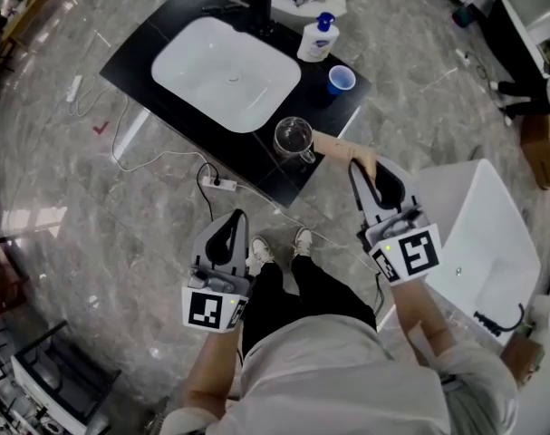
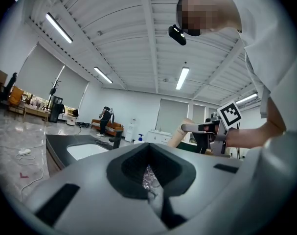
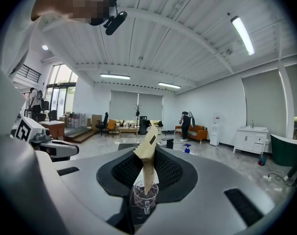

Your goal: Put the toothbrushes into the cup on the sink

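A clear glass cup (image 1: 294,138) stands on the black sink counter (image 1: 148,43), at its front edge. My right gripper (image 1: 363,166) is shut on a toothbrush in a tan paper wrap (image 1: 336,147). The wrap's free end reaches the cup's right rim. In the right gripper view the wrapped toothbrush (image 3: 148,158) stands between the jaws, its lower tip at the mouth of the cup (image 3: 145,196). My left gripper (image 1: 234,217) hangs lower left, off the counter, jaws together and nothing in them. The left gripper view shows the cup (image 2: 148,177) past its jaws.
A white basin (image 1: 225,71) fills the counter's middle, with a black tap (image 1: 259,7) behind. A blue cup (image 1: 341,80) and a white pump bottle (image 1: 318,39) stand at the back right. A white bathtub (image 1: 492,243) is at right. Cables and a power strip (image 1: 218,183) lie on the floor.
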{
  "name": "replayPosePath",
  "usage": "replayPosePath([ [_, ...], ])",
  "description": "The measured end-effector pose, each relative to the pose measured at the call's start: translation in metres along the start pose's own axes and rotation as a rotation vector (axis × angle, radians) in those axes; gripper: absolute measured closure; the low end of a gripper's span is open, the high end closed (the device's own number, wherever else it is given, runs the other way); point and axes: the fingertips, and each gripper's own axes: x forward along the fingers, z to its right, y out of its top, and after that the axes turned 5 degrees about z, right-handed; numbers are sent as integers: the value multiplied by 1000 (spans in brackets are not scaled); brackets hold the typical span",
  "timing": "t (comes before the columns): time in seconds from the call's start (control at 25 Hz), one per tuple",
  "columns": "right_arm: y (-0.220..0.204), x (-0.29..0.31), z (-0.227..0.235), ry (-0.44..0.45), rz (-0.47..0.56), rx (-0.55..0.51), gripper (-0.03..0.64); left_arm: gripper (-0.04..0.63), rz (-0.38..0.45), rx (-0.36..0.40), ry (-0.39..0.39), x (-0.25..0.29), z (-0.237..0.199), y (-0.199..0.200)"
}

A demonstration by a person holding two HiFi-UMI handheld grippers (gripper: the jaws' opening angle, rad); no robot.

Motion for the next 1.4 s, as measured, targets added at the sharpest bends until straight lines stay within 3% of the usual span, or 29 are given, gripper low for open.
replayPosePath([
  [0.56,-52,52,-4,61,-51,30,523,592,-47,-29,27,22,-30,-33],
  [1.4,-122,83,5,51,-63,172,523,592,-104,-82,12,51,-39,-85],
])
